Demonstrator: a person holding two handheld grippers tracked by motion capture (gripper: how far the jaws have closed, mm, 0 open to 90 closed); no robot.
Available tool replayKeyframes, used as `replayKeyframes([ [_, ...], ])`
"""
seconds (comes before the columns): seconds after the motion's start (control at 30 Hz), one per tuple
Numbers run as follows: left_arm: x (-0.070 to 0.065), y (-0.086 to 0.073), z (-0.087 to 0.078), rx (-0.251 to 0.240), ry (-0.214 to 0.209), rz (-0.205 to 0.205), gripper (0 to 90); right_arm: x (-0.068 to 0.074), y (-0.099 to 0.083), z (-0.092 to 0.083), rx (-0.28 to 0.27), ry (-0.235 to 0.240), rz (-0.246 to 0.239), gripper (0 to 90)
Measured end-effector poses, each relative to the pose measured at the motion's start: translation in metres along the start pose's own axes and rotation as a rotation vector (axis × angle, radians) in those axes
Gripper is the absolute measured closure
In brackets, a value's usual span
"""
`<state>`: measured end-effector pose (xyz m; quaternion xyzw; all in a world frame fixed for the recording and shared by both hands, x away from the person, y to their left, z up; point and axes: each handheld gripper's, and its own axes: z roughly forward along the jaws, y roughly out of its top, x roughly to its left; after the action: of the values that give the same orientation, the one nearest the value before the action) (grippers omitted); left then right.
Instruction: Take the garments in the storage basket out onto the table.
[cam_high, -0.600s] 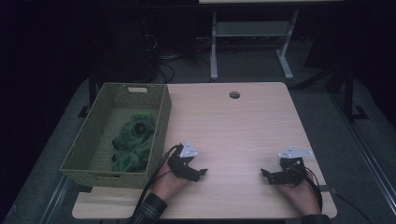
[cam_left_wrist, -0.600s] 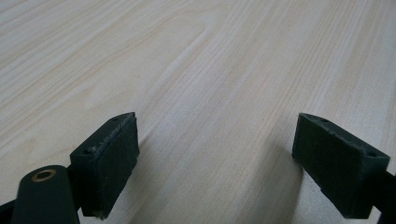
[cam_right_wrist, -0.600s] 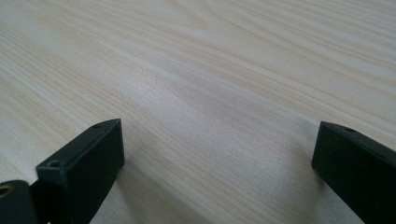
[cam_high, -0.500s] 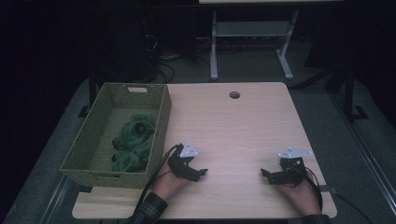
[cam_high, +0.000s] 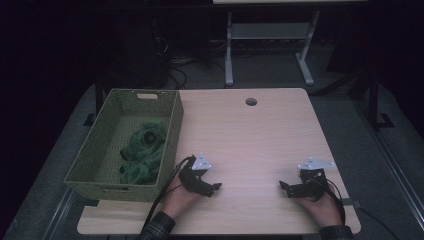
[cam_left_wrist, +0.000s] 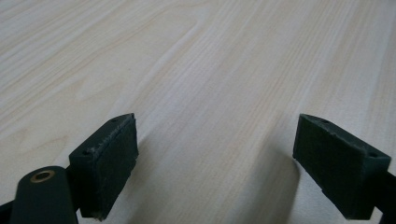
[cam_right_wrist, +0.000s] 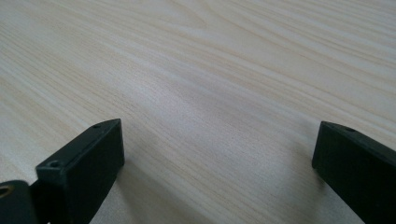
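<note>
Both jaws released: left gripper (cam_high: 212, 188) rests just beside the basket (cam_high: 167, 150) holding the green cloth (cam_high: 143, 150); right gripper (cam_high: 285, 187) well apart.

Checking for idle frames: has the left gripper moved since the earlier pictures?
No. In the high view the left gripper sits at the same spot on the table, just right of the basket's near corner, jaws open and empty.

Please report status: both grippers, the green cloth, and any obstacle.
Left gripper open, empty, on table. Right gripper open, empty. Green cloth lies in basket. Basket wall stands between.
</note>
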<state>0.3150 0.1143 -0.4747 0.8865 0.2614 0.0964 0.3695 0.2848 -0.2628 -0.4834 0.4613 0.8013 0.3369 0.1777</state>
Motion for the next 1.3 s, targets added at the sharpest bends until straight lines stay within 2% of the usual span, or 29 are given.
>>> replayKeyframes([
  [0.17, 0.000, 0.004, -0.006, -0.022, 0.009, -0.004, 13.5, 0.000, 0.000, 0.000, 0.000, 0.000, 0.000, 1.9],
  [0.3, 0.000, 0.010, -0.011, -0.019, 0.018, 0.010, 13.6, 0.000, 0.000, 0.000, 0.000, 0.000, 0.000, 1.9],
  [0.37, 0.001, 0.011, -0.013, -0.025, 0.002, -0.002, 13.7, 0.000, 0.000, 0.000, 0.000, 0.000, 0.000, 1.9],
  [0.43, 0.000, 0.015, -0.016, -0.025, 0.009, 0.010, 13.7, 0.000, 0.000, 0.000, 0.000, 0.000, 0.001, 1.9],
  [0.67, 0.000, 0.020, -0.022, -0.035, -0.002, 0.006, 13.7, 0.000, 0.000, 0.000, 0.000, 0.000, 0.000, 1.9],
  [0.73, 0.000, 0.021, -0.023, -0.032, -0.002, 0.016, 13.6, 0.000, 0.000, 0.000, 0.000, 0.001, -0.001, 1.9],
  [0.83, 0.001, 0.025, -0.028, -0.047, -0.020, 0.007, 13.7, 0.000, 0.000, 0.000, 0.000, 0.001, -0.001, 1.9],
  [0.87, 0.001, 0.027, -0.032, -0.069, -0.026, 0.001, 13.7, 0.000, 0.000, 0.000, 0.000, 0.001, -0.002, 1.9],
  [1.0, 0.002, 0.030, -0.036, -0.070, -0.046, -0.003, 13.6, 0.000, 0.000, 0.000, 0.000, 0.001, -0.002, 1.9],
  [1.3, 0.000, 0.041, -0.045, -0.062, -0.045, 0.008, 13.7, 0.000, 0.000, 0.000, 0.000, 0.001, -0.001, 1.9],
])
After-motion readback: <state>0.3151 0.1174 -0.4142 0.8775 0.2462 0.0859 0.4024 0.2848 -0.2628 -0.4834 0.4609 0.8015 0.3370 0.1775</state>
